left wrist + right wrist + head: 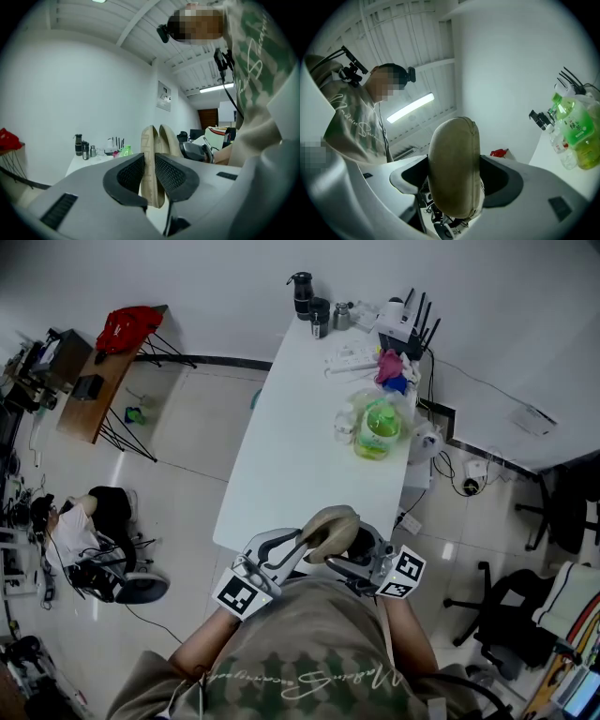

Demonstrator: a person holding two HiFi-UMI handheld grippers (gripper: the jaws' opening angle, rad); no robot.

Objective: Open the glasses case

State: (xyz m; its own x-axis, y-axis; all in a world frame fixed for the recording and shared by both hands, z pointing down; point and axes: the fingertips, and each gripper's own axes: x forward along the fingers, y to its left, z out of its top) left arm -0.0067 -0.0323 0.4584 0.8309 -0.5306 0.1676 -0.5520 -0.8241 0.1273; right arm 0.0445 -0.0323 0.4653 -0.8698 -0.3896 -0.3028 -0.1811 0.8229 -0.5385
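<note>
A tan, oval glasses case [330, 529] is held in the air between both grippers, just over the near end of the white table [281, 456]. In the left gripper view the case [151, 140] shows two shells slightly parted. My left gripper [149, 176] is shut on the edge of the left shell, while the other shell stands free beside its right pad. In the right gripper view the rounded back of the case [454, 159] fills the gap, and my right gripper [455, 180] is shut across it. From the head view, the left gripper [305, 545] and right gripper [354, 554] meet at the case.
A green bottle [379, 427] and clear plastic bottles stand mid-table on the right. A dark flask [302, 292], cups and a router [403, 324] crowd the far end. An office chair [506, 615] stands at the right. A seated person [84, 521] is on the left.
</note>
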